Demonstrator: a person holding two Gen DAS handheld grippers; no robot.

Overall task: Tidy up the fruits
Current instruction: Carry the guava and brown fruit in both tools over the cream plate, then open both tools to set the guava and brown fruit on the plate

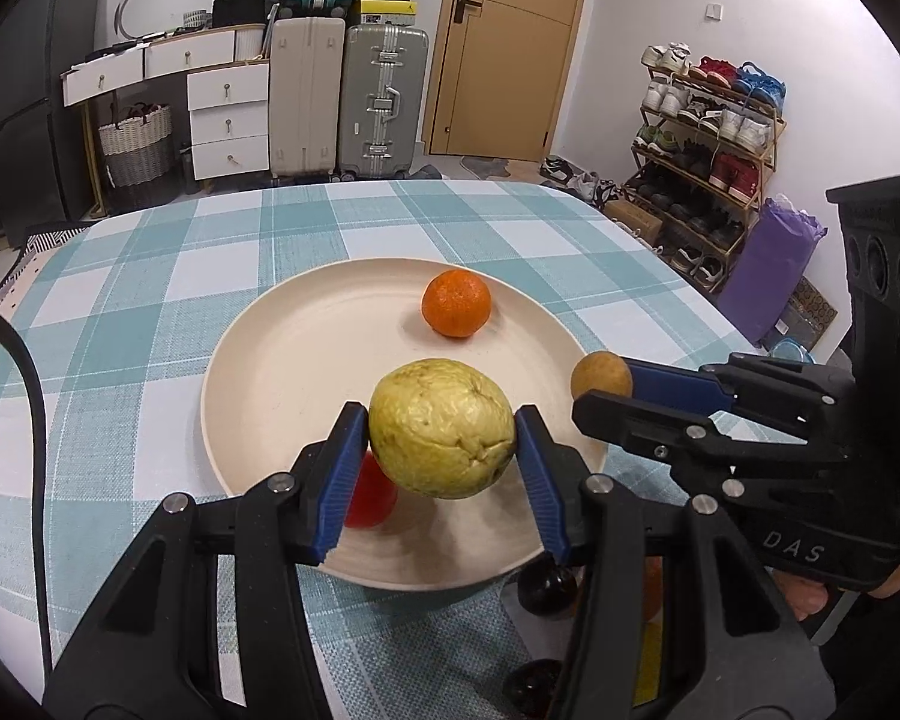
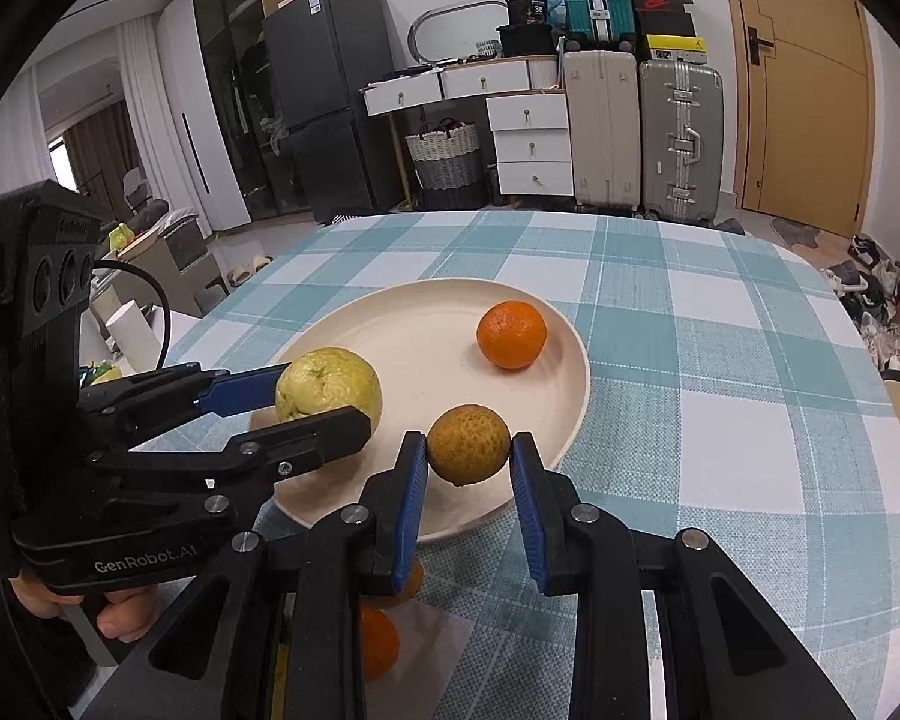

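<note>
- Left gripper [image 1: 443, 444] clamped on a yellow-green guava [image 1: 442, 427], one blue pad pressed to each side of it, the fruit lifted above the near part of the cream plate [image 1: 252, 360].
- Same guava [image 2: 328, 387] seen from the right wrist camera at the plate's left edge, caught between the left gripper's blue and black fingers [image 2: 306, 435].
- Right gripper [image 2: 467, 450] closed on a small brownish-yellow fruit [image 2: 468, 444] with a pitted skin, pads touching its left and right sides, held over the plate's near-right rim [image 2: 579, 408].
- From the left wrist camera, that brownish fruit [image 1: 601, 376] showing at the tip of the right gripper [image 1: 606, 387], just over the plate's right edge.
- Orange mandarin [image 1: 456, 303] resting on the plate, toward its far right side, well apart from both held fruits; same mandarin [image 2: 511, 334] in the right view.
- Red round fruit [image 1: 371, 495] on the plate near its front, partly hidden behind the left gripper's left pad and under the guava.
- Dark round fruit [image 1: 547, 588] on the cloth just off the plate's near rim, below the left gripper's right finger.
- Another orange fruit [image 2: 378, 642] low between the right gripper's arms, near the table's front edge; mostly covered.
- Plate sitting on a teal-and-white checked tablecloth [image 1: 150, 276].
</note>
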